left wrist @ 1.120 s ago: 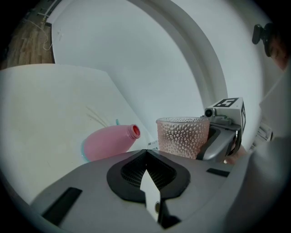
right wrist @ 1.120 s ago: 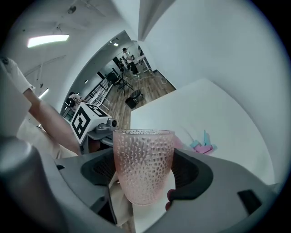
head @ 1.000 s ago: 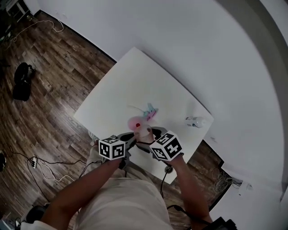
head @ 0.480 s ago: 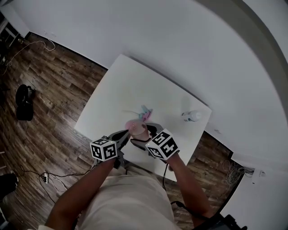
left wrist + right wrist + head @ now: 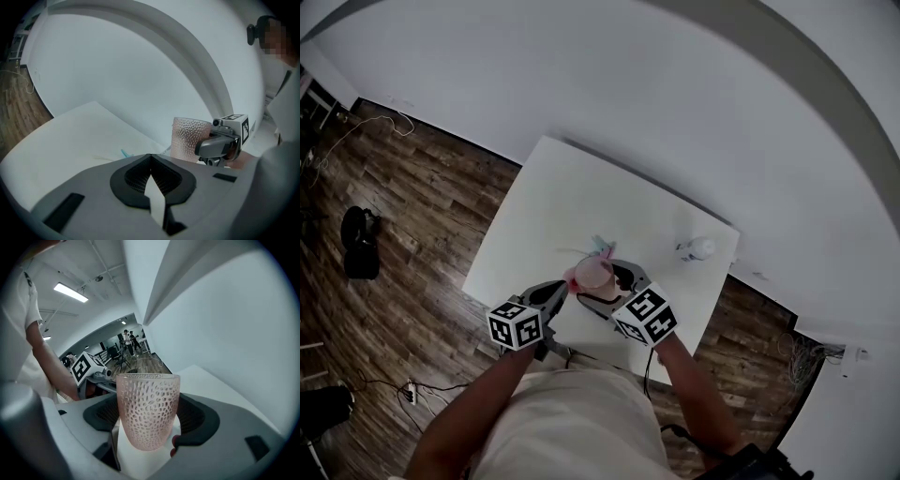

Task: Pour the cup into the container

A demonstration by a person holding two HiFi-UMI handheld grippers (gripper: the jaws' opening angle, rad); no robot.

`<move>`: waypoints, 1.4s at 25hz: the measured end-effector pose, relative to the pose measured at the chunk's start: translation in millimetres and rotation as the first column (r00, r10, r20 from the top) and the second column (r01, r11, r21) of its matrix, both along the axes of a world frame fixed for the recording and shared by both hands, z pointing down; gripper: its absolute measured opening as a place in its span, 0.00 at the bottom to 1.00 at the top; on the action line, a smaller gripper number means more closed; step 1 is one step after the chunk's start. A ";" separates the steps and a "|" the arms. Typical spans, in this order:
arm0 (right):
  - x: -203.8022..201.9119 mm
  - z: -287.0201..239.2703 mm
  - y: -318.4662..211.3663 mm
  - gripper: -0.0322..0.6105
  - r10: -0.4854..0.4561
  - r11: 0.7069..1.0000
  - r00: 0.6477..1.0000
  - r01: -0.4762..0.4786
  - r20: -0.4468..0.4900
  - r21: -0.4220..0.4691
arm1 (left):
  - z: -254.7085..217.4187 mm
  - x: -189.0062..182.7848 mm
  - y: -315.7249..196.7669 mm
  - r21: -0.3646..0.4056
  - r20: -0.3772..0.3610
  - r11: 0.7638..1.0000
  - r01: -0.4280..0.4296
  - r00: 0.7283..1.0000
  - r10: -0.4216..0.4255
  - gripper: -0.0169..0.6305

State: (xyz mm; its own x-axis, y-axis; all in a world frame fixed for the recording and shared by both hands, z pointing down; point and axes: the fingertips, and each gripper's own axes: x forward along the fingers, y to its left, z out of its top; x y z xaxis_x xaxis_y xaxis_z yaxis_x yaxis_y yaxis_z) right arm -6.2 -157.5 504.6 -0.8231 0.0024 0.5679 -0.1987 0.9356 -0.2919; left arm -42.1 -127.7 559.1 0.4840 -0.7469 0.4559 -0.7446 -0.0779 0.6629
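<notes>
Angling downward, right tool (image 5: 149, 437) gripping cup (image 5: 147, 404)

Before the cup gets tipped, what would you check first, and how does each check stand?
1. Cup held by right gripper: ok, fingers against both sides.
2. Cup upright: ok.
3. Left gripper out of the way: ok, shut, empty, beside the cup.
4. Container found: cannot tell; the table shows only a teal item and a small pale object.
5. Cup's contents: cannot tell.
</notes>
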 end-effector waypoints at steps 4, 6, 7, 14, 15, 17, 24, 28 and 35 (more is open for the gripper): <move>8.4 -19.7 -12.4 0.62 0.031 0.998 0.995 -0.037 0.090 0.058 | -7.8 -5.5 -5.2 0.019 0.055 1.000 -0.009 0.998 0.008 0.04; 12.9 -25.7 -15.5 0.62 0.042 0.995 0.992 -0.052 0.117 0.082 | -11.1 -7.7 -5.8 0.026 0.083 0.999 -0.019 0.996 0.017 0.04; 15.0 -27.3 -16.6 0.62 0.047 0.994 0.991 -0.059 0.126 0.093 | -12.9 -8.7 -5.8 0.030 0.096 0.999 -0.026 0.995 0.023 0.04; 35.8 -29.2 -27.9 0.62 0.110 0.979 0.980 -0.135 0.167 0.150 | -21.5 -9.6 -6.7 0.029 0.098 0.999 -0.029 0.995 0.026 0.04; 39.8 -28.6 -30.9 0.62 0.124 0.976 0.977 -0.152 0.175 0.156 | -20.4 -8.8 -6.7 0.023 0.096 0.999 -0.029 0.995 0.027 0.04; 47.6 -26.9 -35.9 0.62 0.147 0.970 0.971 -0.179 0.191 0.166 | -17.5 -6.0 -6.4 0.013 0.102 0.999 -0.039 0.994 0.037 0.04; 74.7 -16.9 -41.7 0.62 0.196 0.950 0.960 -0.236 0.202 0.202 | -18.7 -1.4 -5.3 0.008 0.118 0.998 -0.055 0.992 0.054 0.04; 86.5 -12.5 -45.6 0.62 0.222 0.937 0.954 -0.265 0.200 0.225 | -22.2 -2.7 -9.6 0.011 0.129 0.998 -0.055 0.990 0.054 0.04; 99.6 -4.9 -43.1 0.62 0.261 0.911 0.941 -0.313 0.214 0.269 | -18.7 -1.7 -6.7 -0.008 0.147 0.998 -0.069 0.987 0.069 0.04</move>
State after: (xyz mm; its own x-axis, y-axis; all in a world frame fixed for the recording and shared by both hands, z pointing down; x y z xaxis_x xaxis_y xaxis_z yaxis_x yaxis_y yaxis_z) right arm 93.5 -200.7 499.8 -0.8467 -0.3942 0.3574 -0.4438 0.8938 -0.0654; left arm -43.8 -134.4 540.4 0.4614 -0.7127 0.5283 -0.8272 -0.1305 0.5465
